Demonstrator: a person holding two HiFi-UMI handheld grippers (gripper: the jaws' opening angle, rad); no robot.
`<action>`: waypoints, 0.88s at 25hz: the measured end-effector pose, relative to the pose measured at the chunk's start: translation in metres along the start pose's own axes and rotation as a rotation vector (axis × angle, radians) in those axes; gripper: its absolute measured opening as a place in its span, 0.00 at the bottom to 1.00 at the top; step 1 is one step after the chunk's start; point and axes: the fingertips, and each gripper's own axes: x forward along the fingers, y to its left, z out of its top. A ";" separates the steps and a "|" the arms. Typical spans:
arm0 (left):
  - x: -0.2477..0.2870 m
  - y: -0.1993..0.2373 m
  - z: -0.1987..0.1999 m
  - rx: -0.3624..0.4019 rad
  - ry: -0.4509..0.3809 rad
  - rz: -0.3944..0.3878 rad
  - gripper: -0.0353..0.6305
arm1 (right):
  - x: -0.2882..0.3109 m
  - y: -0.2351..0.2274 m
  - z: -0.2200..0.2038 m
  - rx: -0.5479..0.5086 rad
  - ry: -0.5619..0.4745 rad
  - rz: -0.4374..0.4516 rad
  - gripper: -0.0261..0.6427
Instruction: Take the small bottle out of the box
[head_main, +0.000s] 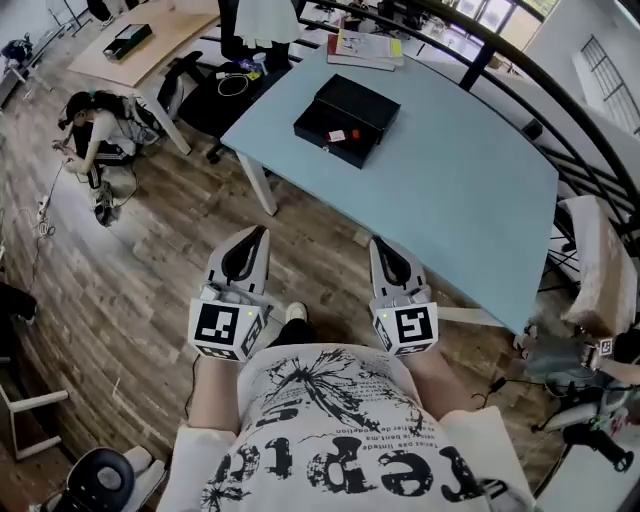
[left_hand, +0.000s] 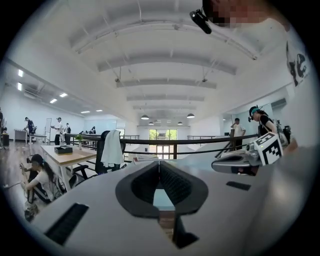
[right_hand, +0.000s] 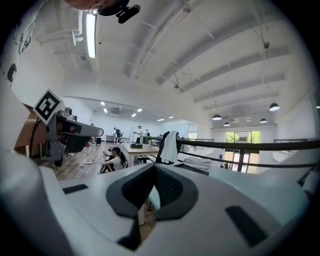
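A closed black box (head_main: 346, 119) with a small red and white mark on its front edge lies on the far left part of the light blue table (head_main: 450, 190). No small bottle shows in any view. My left gripper (head_main: 261, 234) and right gripper (head_main: 379, 244) are held close to my body over the wooden floor, well short of the table, and both point toward it. In the left gripper view the left gripper (left_hand: 160, 163) has its pads together with nothing between them. The right gripper (right_hand: 153, 166) looks the same in its own view.
Papers or books (head_main: 366, 48) lie at the table's far edge. A person (head_main: 95, 128) sits on the floor at the left, near a wooden desk (head_main: 140, 42) and a black office chair (head_main: 215, 90). A dark railing (head_main: 560, 110) curves behind the table.
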 end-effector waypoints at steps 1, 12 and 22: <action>0.010 0.015 0.002 0.007 0.006 -0.017 0.09 | 0.015 0.001 0.003 0.004 0.003 -0.023 0.05; 0.112 0.096 -0.002 -0.005 0.055 -0.146 0.09 | 0.124 -0.014 0.012 0.021 0.041 -0.120 0.05; 0.273 0.090 -0.011 0.053 0.158 -0.293 0.09 | 0.213 -0.121 -0.003 0.069 0.044 -0.207 0.05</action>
